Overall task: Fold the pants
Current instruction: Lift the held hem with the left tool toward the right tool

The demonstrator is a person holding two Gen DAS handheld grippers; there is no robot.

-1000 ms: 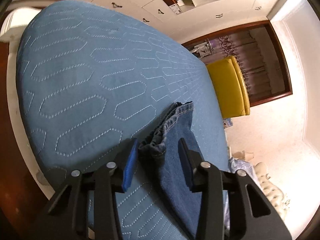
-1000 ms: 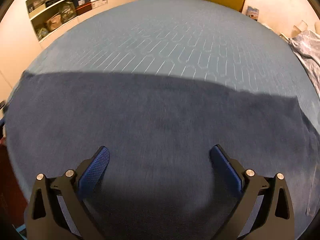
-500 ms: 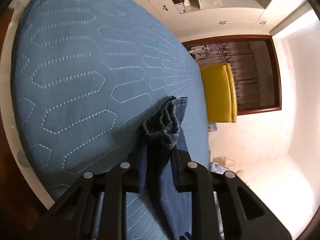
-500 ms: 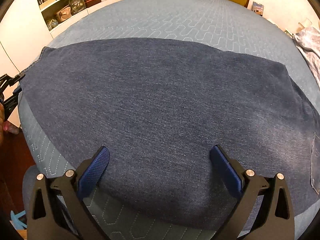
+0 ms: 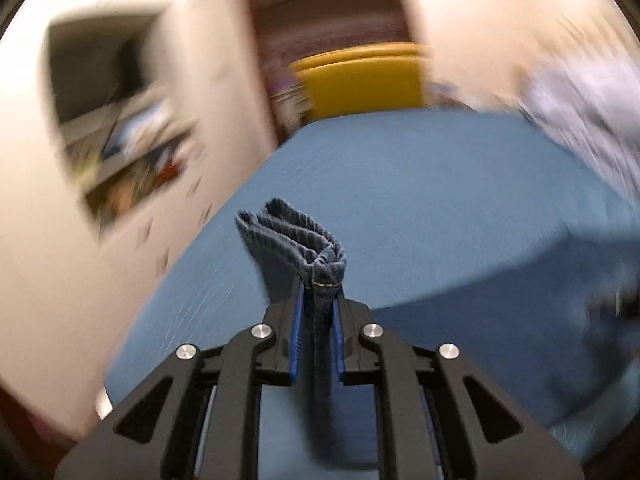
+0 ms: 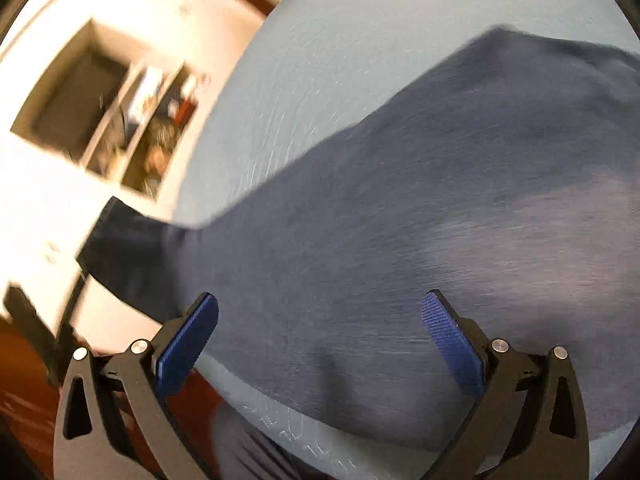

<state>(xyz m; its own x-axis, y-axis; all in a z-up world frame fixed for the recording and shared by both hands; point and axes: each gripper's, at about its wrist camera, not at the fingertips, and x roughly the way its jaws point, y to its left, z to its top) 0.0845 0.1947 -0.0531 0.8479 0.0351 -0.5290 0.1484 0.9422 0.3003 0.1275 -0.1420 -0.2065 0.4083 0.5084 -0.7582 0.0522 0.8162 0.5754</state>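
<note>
- A bedroom: a blue quilted bed cover [image 5: 420, 184] fills both views, with a yellow chair [image 5: 360, 80] at its far end and open wall shelves [image 6: 132, 120] to the left; both views are smeared by motion.
- The pants [image 6: 420, 220], dark blue denim, lie spread across the cover, their long axis running from the upper right down to a hem end lifted off the bed edge at the left.
- The left gripper [image 5: 316, 300] has just been closing and now pinches that bunched hem, which stands up in ribbed pleats with a line of tan stitching between the blue pads.
- The right gripper [image 6: 320, 332] is wide apart and empty, poised just above the middle of the cloth.
- Likely the fold turns on the held end travelling along that axis, while the right pads are the nearer to pin the middle.
</note>
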